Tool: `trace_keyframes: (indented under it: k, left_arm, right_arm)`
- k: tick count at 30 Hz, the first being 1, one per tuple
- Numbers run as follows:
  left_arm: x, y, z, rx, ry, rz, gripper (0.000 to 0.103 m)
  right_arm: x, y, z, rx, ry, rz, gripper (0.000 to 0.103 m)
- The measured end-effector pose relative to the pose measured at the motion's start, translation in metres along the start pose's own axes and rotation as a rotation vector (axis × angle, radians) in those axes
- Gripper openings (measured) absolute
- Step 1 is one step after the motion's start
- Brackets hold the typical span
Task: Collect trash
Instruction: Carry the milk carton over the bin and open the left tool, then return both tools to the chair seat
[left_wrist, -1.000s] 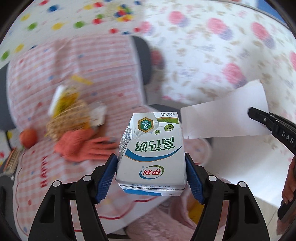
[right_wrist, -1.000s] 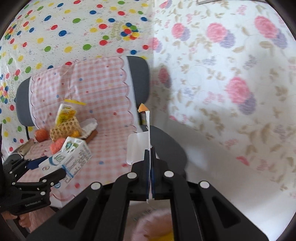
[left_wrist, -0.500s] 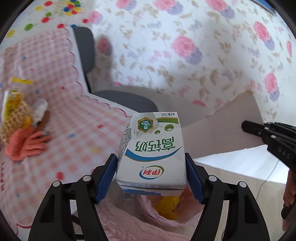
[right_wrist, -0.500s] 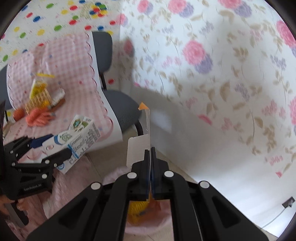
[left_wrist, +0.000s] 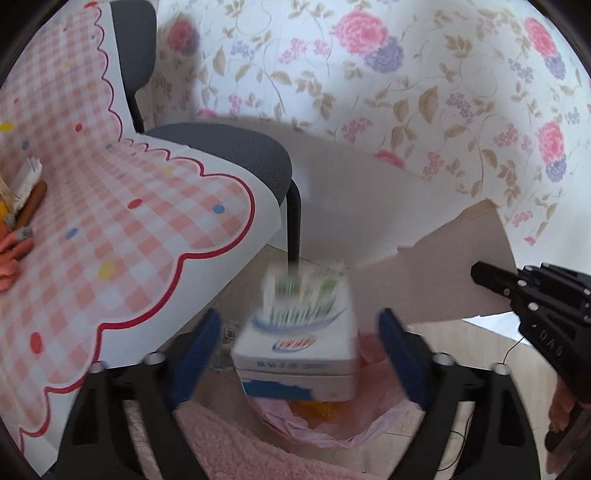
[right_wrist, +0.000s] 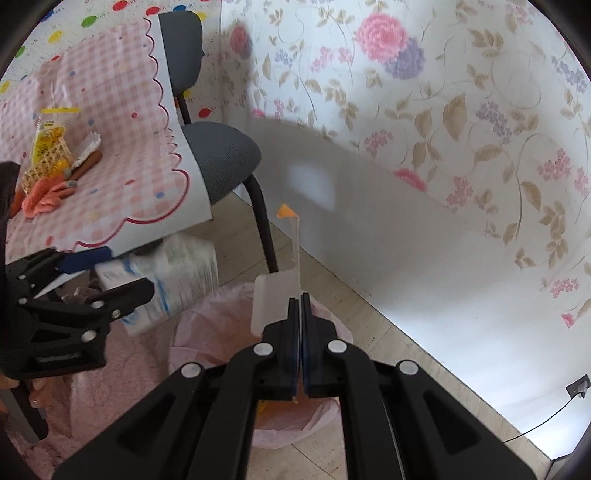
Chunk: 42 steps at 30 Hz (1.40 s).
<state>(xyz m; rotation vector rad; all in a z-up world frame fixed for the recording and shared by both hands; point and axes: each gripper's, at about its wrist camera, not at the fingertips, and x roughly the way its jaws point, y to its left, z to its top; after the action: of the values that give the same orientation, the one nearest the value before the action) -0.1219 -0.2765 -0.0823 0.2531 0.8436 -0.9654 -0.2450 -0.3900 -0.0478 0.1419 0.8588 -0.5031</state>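
Above the pink-lined trash bin (right_wrist: 258, 369), the milk carton (left_wrist: 299, 332) is seen between the fingers of the left gripper (left_wrist: 299, 354), its long axis running away from the camera and its base panel turned toward the lens. The left jaws have just been opening: both blue pads (left_wrist: 399, 354) are seen apart from the carton's sides, so the jaws stand spread with nothing pressed. The carton's far end is smeared by motion blur, and its print cannot be read. From the right wrist view the carton (right_wrist: 173, 280) is seen just left of the bin's rim, partly covered by a black finger of the left gripper (right_wrist: 88, 280). The right gripper (right_wrist: 300, 332) is pressed together on a thin white card (right_wrist: 273, 299), held edge-on and upright over the bin; the card's lower edge is hidden between the jaws. The grey chair (right_wrist: 221, 155) and the pink checked cloth (left_wrist: 110, 221) are cut off by the frame.
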Motion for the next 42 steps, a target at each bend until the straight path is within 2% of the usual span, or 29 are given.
trace_keyframes:
  k: [3, 4, 5, 6, 7, 14, 17, 24, 33, 37, 42]
  left_arm:
    - [0.002, 0.003, 0.001, -0.011, 0.006, 0.003, 0.089]
    - [0.0, 0.005, 0.002, -0.015, 0.004, 0.01, 0.089]
    - [-0.003, 0.008, 0.002, -0.019, -0.004, 0.017, 0.089]
    - [-0.007, 0.01, 0.001, -0.023, -0.01, 0.025, 0.089]
    - [-0.011, 0.014, 0.001, -0.029, -0.018, 0.035, 0.089]
    - [-0.059, 0.046, -0.002, -0.103, -0.104, 0.117, 0.089]
    - [-0.084, 0.059, -0.006, -0.128, -0.147, 0.17, 0.089]
    - [-0.127, 0.092, -0.016, -0.198, -0.184, 0.264, 0.089]
    - [-0.155, 0.139, -0.04, -0.314, -0.167, 0.397, 0.089]
    - [-0.172, 0.163, -0.049, -0.364, -0.172, 0.484, 0.089]
    - [-0.202, 0.201, -0.047, -0.43, -0.186, 0.607, 0.089]
  right_arm:
    - [0.01, -0.003, -0.001, 0.009, 0.016, 0.0, 0.002]
    - [0.014, -0.003, -0.002, 0.016, 0.026, 0.018, 0.007]
    - [0.017, -0.003, -0.002, 0.019, 0.036, 0.028, 0.022]
    - [0.018, -0.003, -0.002, 0.021, 0.036, 0.032, 0.032]
    - [0.017, -0.003, -0.001, 0.022, 0.029, 0.038, 0.046]
    - [-0.01, 0.001, 0.023, 0.029, -0.094, 0.049, 0.047]
    - [-0.021, 0.004, 0.032, 0.037, -0.142, 0.083, 0.047]
    - [-0.042, 0.029, 0.047, 0.022, -0.22, 0.205, 0.047]
    - [-0.029, 0.098, 0.067, -0.111, -0.212, 0.392, 0.048]
    - [-0.027, 0.133, 0.084, -0.19, -0.229, 0.458, 0.061]
    - [-0.025, 0.172, 0.103, -0.262, -0.261, 0.514, 0.062]
